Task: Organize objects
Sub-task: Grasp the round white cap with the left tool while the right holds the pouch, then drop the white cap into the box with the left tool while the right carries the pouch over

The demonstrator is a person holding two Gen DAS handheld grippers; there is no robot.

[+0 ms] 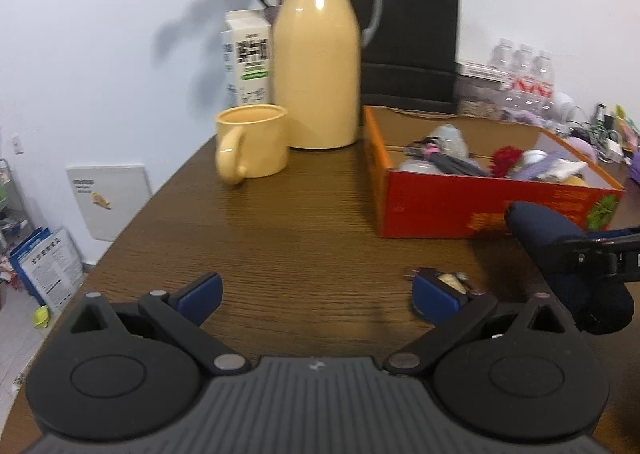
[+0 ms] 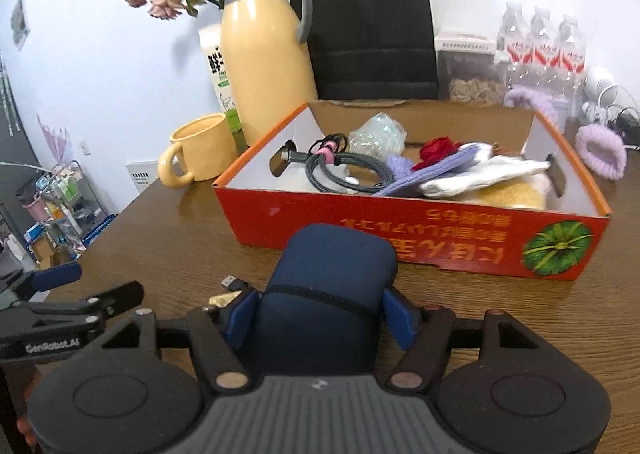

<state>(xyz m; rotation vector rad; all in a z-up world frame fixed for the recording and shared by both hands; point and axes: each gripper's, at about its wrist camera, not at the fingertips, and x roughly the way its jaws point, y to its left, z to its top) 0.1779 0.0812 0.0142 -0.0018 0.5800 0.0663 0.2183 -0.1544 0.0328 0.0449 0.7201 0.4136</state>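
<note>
The right hand-held gripper (image 2: 318,320) is pinching a dark blue zip-up case (image 2: 328,286), one blue pad pressed against each side. The case is raised just above the brown wooden worktop (image 2: 160,230), right in front of a red cardboard box (image 2: 400,230). It is longer than it is wide, its long axis runs straight ahead along the fingers, and its rounded far end points at the box's near wall.

The left hand-held gripper (image 1: 316,300) hangs low over the worktop to the left, fingers spread wide, holding nothing. Small odds and ends (image 1: 440,279), including what looks like a USB plug, lie just beside its right finger.

The box already holds a coiled cable (image 2: 340,170), knitted purple cloth (image 2: 432,170) and other small items. A yellow mug (image 1: 252,144) and a tall yellow flask (image 1: 318,66) stand beyond.

This looks like the carrying step: the case is picked up but not yet boxed. The next move likely calls for lifting it over the near wall, then letting go above a free spot.
</note>
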